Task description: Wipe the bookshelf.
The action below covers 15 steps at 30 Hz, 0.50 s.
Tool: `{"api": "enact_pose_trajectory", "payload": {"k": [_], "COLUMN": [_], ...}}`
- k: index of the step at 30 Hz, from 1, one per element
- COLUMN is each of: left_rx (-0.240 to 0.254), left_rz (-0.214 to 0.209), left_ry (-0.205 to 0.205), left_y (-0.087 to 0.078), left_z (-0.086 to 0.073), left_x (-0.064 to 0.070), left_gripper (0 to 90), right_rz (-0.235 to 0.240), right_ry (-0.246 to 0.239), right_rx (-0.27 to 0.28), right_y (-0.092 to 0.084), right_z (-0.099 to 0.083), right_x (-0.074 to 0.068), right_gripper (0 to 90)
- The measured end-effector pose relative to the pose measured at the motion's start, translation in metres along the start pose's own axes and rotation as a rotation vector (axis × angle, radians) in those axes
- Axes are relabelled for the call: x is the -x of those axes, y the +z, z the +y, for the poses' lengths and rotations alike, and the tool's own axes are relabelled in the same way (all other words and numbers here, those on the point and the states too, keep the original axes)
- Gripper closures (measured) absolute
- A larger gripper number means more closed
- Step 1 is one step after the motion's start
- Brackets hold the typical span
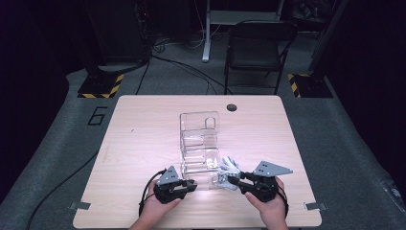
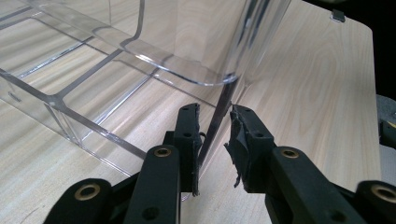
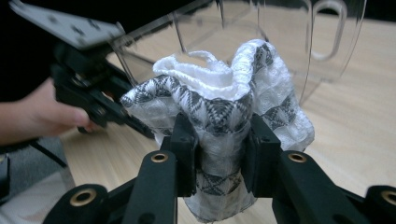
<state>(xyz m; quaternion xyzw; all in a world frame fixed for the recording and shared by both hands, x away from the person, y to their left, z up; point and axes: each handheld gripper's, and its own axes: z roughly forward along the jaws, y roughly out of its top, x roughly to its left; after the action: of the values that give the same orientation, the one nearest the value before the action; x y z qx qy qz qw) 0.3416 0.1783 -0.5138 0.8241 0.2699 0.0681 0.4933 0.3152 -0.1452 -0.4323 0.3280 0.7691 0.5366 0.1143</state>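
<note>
A clear plastic organizer [image 1: 199, 143] with several compartments lies on the wooden table [image 1: 139, 129]. My left gripper [image 1: 194, 183] is at its near left corner. In the left gripper view the jaws [image 2: 215, 140] straddle a thin clear wall of the organizer [image 2: 140, 46], the pads closed against it. My right gripper [image 1: 233, 179] is shut on a bunched white cloth with a grey-black pattern [image 1: 228, 170], held just right of the organizer's near end. In the right gripper view the cloth [image 3: 219, 88] bulges above the pads [image 3: 219, 149], with the organizer [image 3: 327, 42] behind and the left gripper [image 3: 140, 128] at left.
A round cable hole [image 1: 231, 107] sits near the table's far edge. A black chair [image 1: 256, 45] and cables stand on the floor beyond the table. Bare tabletop lies left and right of the organizer.
</note>
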Motion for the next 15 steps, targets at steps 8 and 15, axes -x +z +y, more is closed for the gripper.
{"api": "enact_pose_trajectory", "payload": {"k": [8, 15], "left_rx": [-0.011, -0.011], "left_rz": [-0.009, -0.014], "left_ry": [-0.001, 0.011], "left_y": [0.002, 0.004], "left_z": [0.001, 0.001], "left_x": [0.003, 0.007], "left_gripper": [73.4, 75.1], "right_rz": [0.013, -0.043], "right_ry": [-0.105, -0.139], "right_rx": [0.031, -0.126], "right_y": [-0.011, 0.025], "right_z": [0.015, -0.011], "right_x": [-0.027, -0.034], "right_gripper": [70.0, 70.4]}}
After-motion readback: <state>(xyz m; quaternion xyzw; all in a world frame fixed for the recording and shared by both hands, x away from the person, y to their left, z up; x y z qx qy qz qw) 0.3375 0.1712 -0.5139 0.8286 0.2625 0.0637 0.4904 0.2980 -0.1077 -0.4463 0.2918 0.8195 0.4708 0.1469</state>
